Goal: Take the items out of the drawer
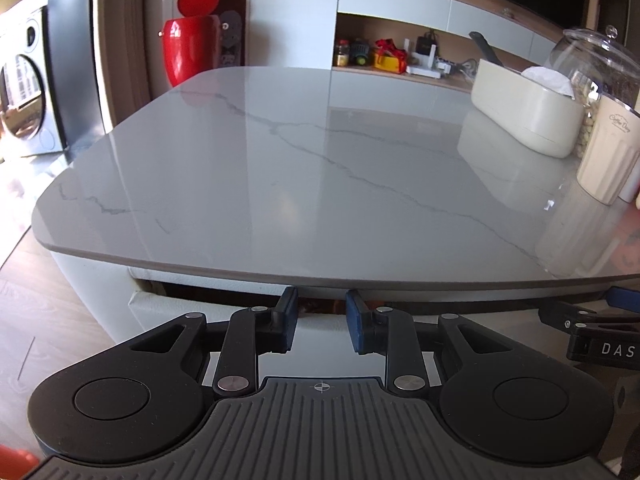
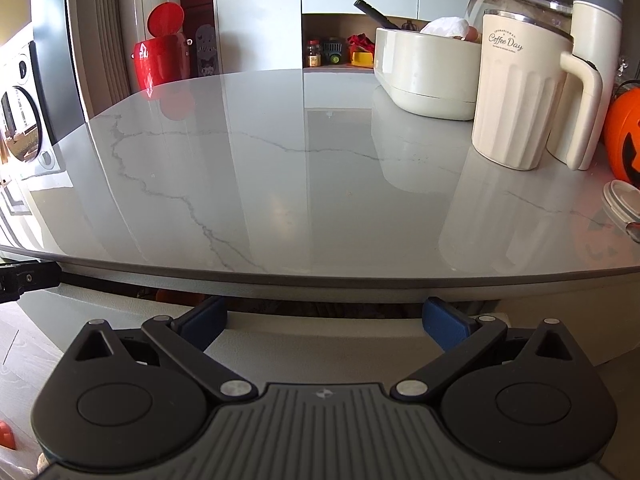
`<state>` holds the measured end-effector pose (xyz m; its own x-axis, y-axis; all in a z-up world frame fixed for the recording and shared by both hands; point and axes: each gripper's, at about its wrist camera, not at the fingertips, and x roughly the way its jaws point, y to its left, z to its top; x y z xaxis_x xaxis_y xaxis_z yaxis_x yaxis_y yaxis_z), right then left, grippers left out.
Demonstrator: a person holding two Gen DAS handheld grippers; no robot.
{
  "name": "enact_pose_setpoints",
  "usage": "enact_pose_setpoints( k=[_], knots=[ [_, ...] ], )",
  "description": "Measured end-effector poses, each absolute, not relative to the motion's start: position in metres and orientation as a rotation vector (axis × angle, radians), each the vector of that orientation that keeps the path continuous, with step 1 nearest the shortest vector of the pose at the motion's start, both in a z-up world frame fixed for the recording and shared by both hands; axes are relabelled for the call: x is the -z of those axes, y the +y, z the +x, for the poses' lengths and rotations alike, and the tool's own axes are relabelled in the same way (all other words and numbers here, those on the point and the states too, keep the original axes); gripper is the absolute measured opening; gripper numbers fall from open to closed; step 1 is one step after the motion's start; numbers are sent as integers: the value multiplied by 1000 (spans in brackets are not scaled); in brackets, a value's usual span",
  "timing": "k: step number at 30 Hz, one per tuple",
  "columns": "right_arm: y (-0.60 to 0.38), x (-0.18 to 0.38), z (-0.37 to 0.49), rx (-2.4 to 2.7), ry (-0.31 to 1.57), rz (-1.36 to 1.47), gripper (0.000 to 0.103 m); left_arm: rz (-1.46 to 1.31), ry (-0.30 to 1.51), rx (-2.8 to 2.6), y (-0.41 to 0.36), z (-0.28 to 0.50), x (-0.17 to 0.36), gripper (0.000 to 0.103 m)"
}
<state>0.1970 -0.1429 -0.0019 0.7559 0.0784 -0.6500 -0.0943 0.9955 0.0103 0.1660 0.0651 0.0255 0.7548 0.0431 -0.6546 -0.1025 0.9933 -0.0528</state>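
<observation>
Left tool [image 1: 321, 316] sits low at the desk [image 1: 320, 160] edge, jaws parted a narrow gap, empty, tips poking toward the dark slot under the top. That slot is the drawer [image 1: 224, 294], seemingly open only a crack; its white front shows below. I glimpse something brownish between my tips, but cannot tell what the items are.

Risks, as I judge them: with so thin an opening, reaching in could jam my tips against the underside of the desk top or the drawer front. The two tools are near each other at the edge and could collide.

Right tool [image 2: 325, 314] is spread wide, holding nothing, tips just under the desk lip, facing the same slot. I cannot tell whether they touch the drawer front. Above on the right stand a mug [image 2: 516, 96] and a pumpkin [image 2: 624, 140], well clear.
</observation>
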Motion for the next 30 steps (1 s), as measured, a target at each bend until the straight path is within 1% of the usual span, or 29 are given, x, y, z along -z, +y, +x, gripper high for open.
enact_pose_setpoints(
  k=[3,8,15,19,22,25,30],
  knots=[
    [-143,3,195,-94,697,-22,103,-24,720,-65,60,167,-25,30],
    [-143,0,196,-97,730,-27,103,-29,757,-37,63,170,-29,30],
    [-143,-4,180,-105,761,-31,103,-36,768,-18,64,155,-31,29],
    [-143,-4,174,-101,756,-24,103,-133,743,-21,75,157,-30,28],
    [-141,-3,168,-65,736,-5,103,-150,786,-51,78,170,-27,28],
    [-138,-1,161,-23,713,9,103,-101,800,-55,73,172,-25,28],
    [-142,-6,165,-54,763,-2,103,-81,801,-52,68,170,-25,28]
  ],
)
